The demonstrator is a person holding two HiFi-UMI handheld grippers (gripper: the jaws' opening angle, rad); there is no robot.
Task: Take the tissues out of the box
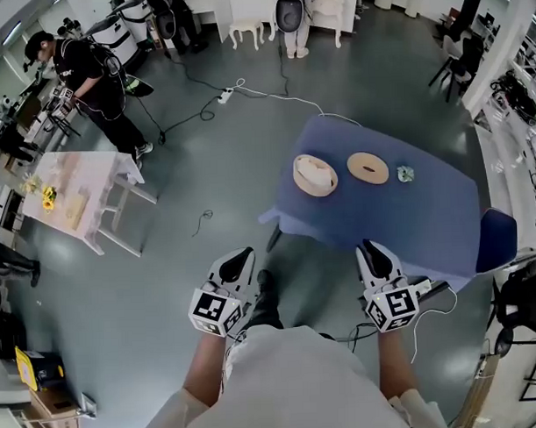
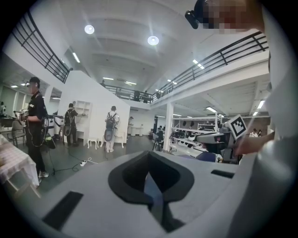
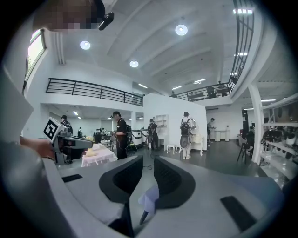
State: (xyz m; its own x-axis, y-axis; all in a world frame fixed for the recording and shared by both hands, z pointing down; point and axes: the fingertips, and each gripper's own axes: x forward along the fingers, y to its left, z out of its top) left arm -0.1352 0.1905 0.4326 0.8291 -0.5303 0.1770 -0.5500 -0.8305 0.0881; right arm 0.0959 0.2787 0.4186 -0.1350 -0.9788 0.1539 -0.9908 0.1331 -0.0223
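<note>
On the blue-clothed table (image 1: 426,221) ahead lie a round pale box (image 1: 315,175) with something white in it, a round flat lid (image 1: 368,168) with a slot, and a small crumpled scrap (image 1: 405,173). Both grippers hang close to my body, short of the table's near edge and level with each other. My left gripper (image 1: 237,256) (image 2: 149,155) has its dark pads meeting at the tips, with nothing held. My right gripper (image 1: 372,247) (image 3: 148,162) shows a narrow gap between its pads and nothing in it. Only the floor and a corner of the cloth show through.
A pink-clothed table (image 1: 74,193) stands at the left with a person in black (image 1: 88,79) beyond it. Cables (image 1: 246,88) trail over the grey floor. A blue chair (image 1: 497,236) sits at the table's right end. Desks line the right wall.
</note>
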